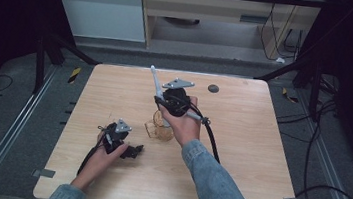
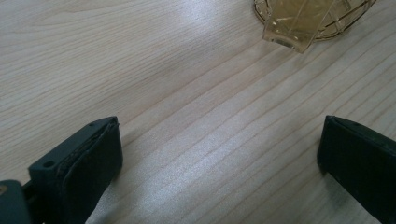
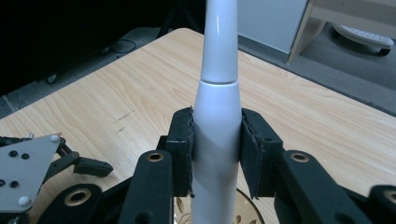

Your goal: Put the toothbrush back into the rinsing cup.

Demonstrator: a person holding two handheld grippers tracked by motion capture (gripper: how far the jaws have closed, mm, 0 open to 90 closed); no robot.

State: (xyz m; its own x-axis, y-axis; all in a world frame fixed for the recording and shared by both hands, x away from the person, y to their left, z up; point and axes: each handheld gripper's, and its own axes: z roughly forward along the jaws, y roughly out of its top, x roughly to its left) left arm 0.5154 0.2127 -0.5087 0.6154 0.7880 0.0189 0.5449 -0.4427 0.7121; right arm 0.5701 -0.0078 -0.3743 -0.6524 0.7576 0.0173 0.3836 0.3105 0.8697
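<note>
My right gripper (image 3: 216,140) is shut on a white electric toothbrush (image 3: 219,56), pads pressing on both sides of its handle. In the high view the toothbrush (image 1: 155,82) slants up and away from the right gripper (image 1: 166,101) above the table's middle. Its lower end hangs over a clear yellowish cup with a gold wire frame (image 1: 160,129), whose rim (image 3: 247,205) peeks out below the jaws. My left gripper (image 1: 133,151) rests low on the table at the front left. Its jaws stand wide apart over bare wood (image 2: 219,149), with the cup (image 2: 303,23) ahead to the right.
The light wooden table (image 1: 239,152) has a small dark round disc (image 1: 213,88) near its far edge. The right gripper's cable (image 1: 212,139) trails down beside the denim sleeve. Dark floor, cables and stand legs surround the table.
</note>
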